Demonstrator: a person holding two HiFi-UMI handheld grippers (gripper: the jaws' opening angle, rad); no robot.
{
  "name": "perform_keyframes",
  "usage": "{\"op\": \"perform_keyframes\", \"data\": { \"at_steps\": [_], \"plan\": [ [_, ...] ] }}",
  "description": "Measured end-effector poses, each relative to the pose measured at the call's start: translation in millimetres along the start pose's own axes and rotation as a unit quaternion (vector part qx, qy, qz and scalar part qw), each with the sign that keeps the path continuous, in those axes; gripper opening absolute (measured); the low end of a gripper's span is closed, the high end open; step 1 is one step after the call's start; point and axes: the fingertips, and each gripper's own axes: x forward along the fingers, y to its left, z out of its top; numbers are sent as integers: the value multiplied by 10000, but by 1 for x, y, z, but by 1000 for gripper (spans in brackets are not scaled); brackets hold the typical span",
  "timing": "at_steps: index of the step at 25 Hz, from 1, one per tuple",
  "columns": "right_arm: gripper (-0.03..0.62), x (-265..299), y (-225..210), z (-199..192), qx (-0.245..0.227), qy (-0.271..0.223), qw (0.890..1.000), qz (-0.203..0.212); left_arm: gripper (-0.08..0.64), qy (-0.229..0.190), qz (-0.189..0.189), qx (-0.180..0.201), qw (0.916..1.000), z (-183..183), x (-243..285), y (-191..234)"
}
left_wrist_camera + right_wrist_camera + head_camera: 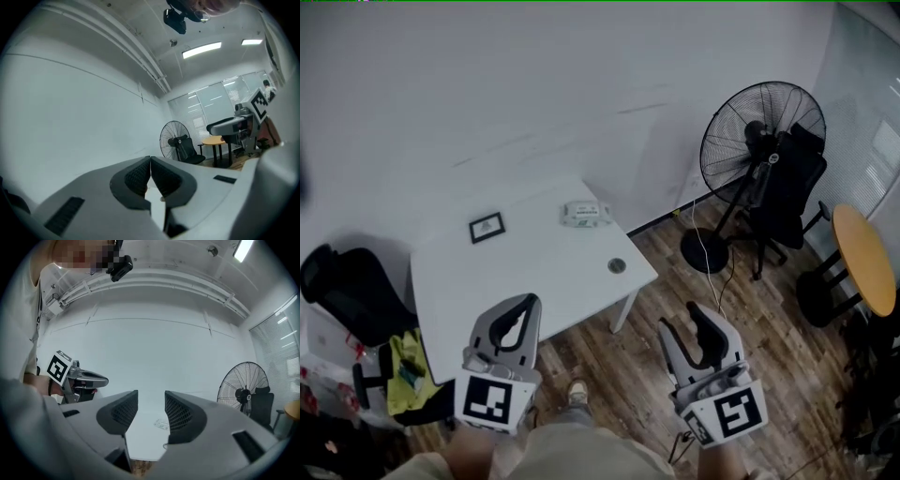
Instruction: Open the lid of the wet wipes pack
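Left gripper (150,163): jaws together, nothing between them. Right gripper (151,403): jaws apart, empty. Both are held level on the near side of the white worktop (534,281), the right one over the wood floor (769,319).

Wet wipes pack (586,214) lies flat near the worktop's far edge, well apart from both grippers; lid state too small to tell. Black-framed card (487,228) sits to its left, and a small round object (617,266) near the right corner. Standing fan (759,141) is off to the right.
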Motion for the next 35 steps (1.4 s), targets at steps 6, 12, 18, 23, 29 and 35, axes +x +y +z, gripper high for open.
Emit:
{"op": "perform_keyframes", "data": {
  "at_steps": [6,12,18,23,29,35],
  "plan": [
    [187,90,-14,-5,-8,164,9998,65,21,103,-116,-77,9999,-13,61,55],
    [187,154,-18,-14,-59,318,9994,92,21,87,-183,-123,9997,-25,102,93],
    [187,188,-25,-21,-52,448,9989,134,21,86,-245,-207,9994,-34,129,110],
    [187,209,-45,-31,-16,555,9983,192,21,200,-248,-203,9993,-42,151,113],
    [187,244,-78,-44,-19,595,9971,473,21,378,-16,-275,9989,-47,187,114],
    [187,291,-128,-55,-41,623,9939,904,21,525,347,-244,9977,-47,247,117]
  ]
}}
